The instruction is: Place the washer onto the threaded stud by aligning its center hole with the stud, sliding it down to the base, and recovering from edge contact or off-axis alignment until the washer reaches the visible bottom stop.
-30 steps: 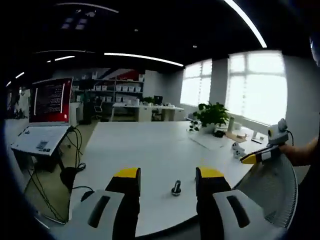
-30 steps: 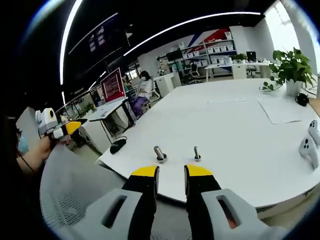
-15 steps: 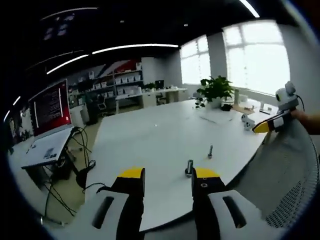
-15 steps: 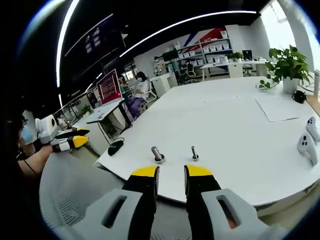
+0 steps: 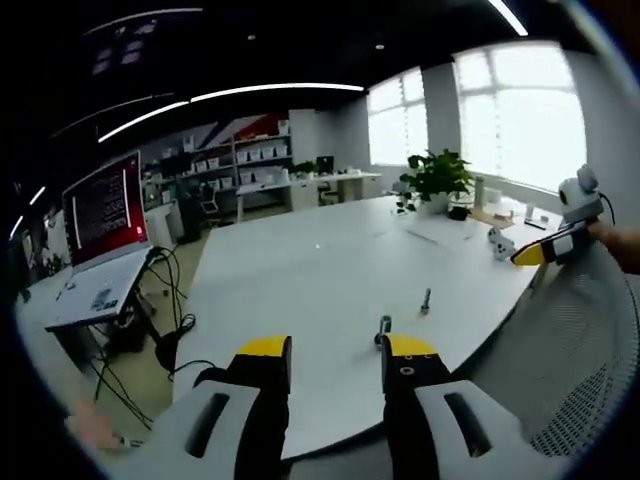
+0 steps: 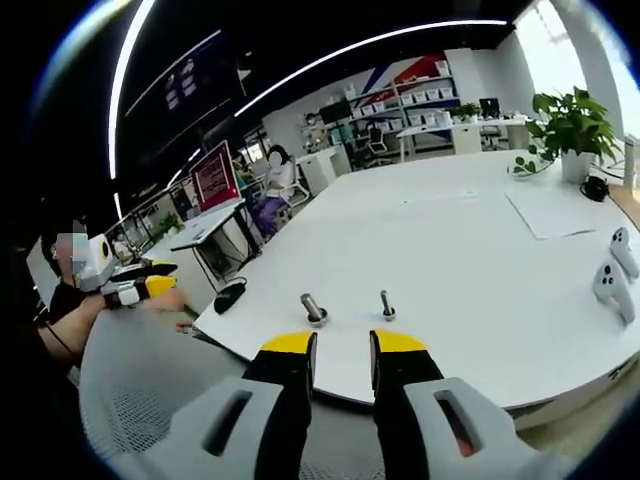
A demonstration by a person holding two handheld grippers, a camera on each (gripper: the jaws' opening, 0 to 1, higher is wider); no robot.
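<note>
White tabletop (image 6: 470,270) carries two small upright metal pieces near its front edge, just ahead of both hand-held grippers. Seen from the left gripper (image 5: 335,350), whose yellow-tipped jaws stand apart and hold nothing, the nearer stud (image 5: 383,329) rises just beyond the tip of its right-hand jaw, with the slimmer stud (image 5: 426,299) further ahead and to the right. From the right gripper (image 6: 340,345), jaws likewise parted and empty, the broad-based stud (image 6: 313,309) sits just ahead of its left jaw and the thin stud (image 6: 385,304) just ahead of its right jaw, both with long axes standing up from the table. The dark collar at the broad stud's foot may be the washer, though it is too small to tell. Both grippers hover off the table's edge; by this reading the right one faces the pair more squarely, so any pick-up starts with a short reach forward.
</note>
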